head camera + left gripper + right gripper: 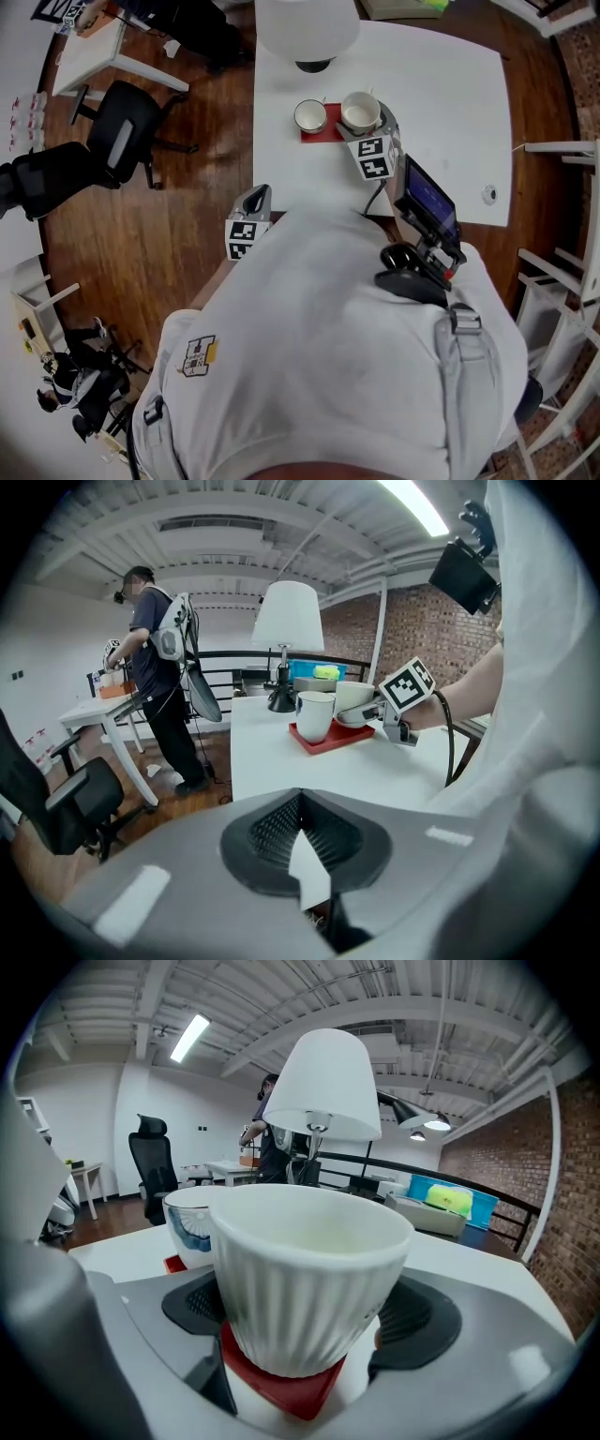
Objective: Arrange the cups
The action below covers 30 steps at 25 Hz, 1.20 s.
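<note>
A white ribbed cup [300,1279] fills the right gripper view, with my right gripper [300,1327] shut on its sides, just over the near edge of a red tray [281,1389]. A second cup with a blue pattern [187,1227] stands on the tray behind it to the left. In the head view the ribbed cup [360,112] is at the tray's [323,132] right end, beside the patterned cup [310,116]. My left gripper [255,200] hangs beside the table's left edge, jaws shut on nothing [300,841].
A white table [450,112] carries a lamp with a white shade [307,28] just behind the tray. A blue box [450,1199] lies at the far side. Black office chairs [122,131] stand on the wooden floor to the left. A person [159,667] stands at another desk.
</note>
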Each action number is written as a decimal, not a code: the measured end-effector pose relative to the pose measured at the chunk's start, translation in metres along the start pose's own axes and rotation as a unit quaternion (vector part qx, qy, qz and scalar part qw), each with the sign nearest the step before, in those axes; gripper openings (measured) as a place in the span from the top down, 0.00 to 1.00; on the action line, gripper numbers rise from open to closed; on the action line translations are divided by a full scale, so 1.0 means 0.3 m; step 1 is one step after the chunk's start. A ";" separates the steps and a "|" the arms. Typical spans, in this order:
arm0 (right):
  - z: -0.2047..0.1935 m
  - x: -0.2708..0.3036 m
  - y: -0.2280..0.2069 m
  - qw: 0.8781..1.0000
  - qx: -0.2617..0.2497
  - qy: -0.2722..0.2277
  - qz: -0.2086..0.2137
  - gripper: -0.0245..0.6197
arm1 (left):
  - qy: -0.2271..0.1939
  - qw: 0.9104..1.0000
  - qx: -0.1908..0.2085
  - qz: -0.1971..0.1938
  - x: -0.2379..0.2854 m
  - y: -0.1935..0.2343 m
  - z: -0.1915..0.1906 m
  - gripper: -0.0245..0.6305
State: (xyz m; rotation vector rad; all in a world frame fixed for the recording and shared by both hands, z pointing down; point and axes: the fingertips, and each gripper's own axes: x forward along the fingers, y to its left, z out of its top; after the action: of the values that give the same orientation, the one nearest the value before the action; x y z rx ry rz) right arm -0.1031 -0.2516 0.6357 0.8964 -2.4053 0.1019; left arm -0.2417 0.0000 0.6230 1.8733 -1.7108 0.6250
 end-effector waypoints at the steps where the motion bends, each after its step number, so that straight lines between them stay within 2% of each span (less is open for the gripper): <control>1: -0.004 0.004 0.005 1.000 0.001 0.000 0.002 0.24 | 0.002 1.000 0.000 0.002 -0.009 -0.001 -0.003 0.95; 7: -0.044 0.009 0.027 1.000 -0.003 0.005 0.002 0.24 | 0.012 1.000 0.003 0.007 -0.048 -0.007 -0.016 0.95; 16: -0.035 0.013 0.052 1.000 -0.013 0.022 -0.010 0.24 | 0.016 1.000 0.012 -0.010 -0.038 -0.007 -0.012 0.95; 21: -0.053 0.027 0.056 0.998 0.007 0.049 -0.033 0.24 | 0.014 1.000 0.016 -0.020 -0.008 -0.011 -0.010 0.95; 25: -0.048 0.029 0.050 0.997 0.024 0.051 -0.057 0.24 | 0.013 0.999 0.020 -0.027 0.005 -0.020 0.003 0.95; 30: -0.047 0.041 0.043 0.997 0.023 0.043 -0.056 0.24 | 0.015 0.999 0.021 -0.031 0.020 -0.024 0.003 0.95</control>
State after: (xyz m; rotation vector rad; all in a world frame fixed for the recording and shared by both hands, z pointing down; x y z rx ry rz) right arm -0.1118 -0.2451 0.6555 1.0256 -2.2764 0.1500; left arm -0.2341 -0.0045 0.6257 1.9276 -1.6270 0.6659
